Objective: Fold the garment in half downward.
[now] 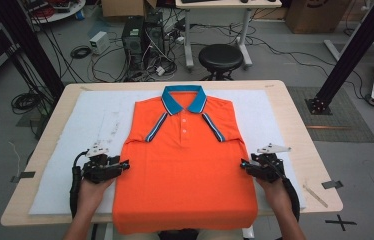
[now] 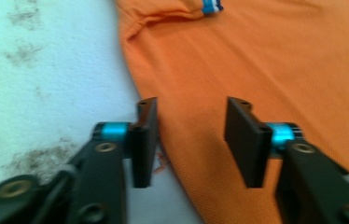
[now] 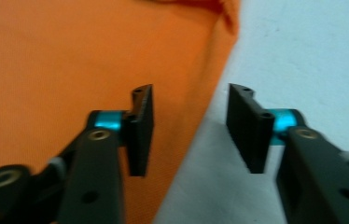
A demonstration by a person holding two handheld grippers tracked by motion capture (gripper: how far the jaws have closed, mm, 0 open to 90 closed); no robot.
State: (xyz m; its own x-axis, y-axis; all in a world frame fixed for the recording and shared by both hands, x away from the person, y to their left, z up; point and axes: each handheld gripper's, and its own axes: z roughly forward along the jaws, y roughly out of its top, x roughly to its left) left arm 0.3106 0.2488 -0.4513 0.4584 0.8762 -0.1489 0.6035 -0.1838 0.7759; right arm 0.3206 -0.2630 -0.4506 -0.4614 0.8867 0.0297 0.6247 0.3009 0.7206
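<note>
Centrally, an orange polo shirt [image 1: 185, 165] lies flat on the white mat [image 1: 75, 150] between both tongs. Left gripper [image 1: 125, 165] and right gripper [image 1: 243, 164] are released, jaws apart, each straddling a side hem. Left gripper view alone shows mat stains [image 2: 28, 51] and sleeve trim [image 2: 210, 6]; high view shows the blue collar [image 1: 184, 97].

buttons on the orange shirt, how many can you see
2: both white, on the shirt front below the blue collar, one above the other. Another may hide under the collar.
</note>
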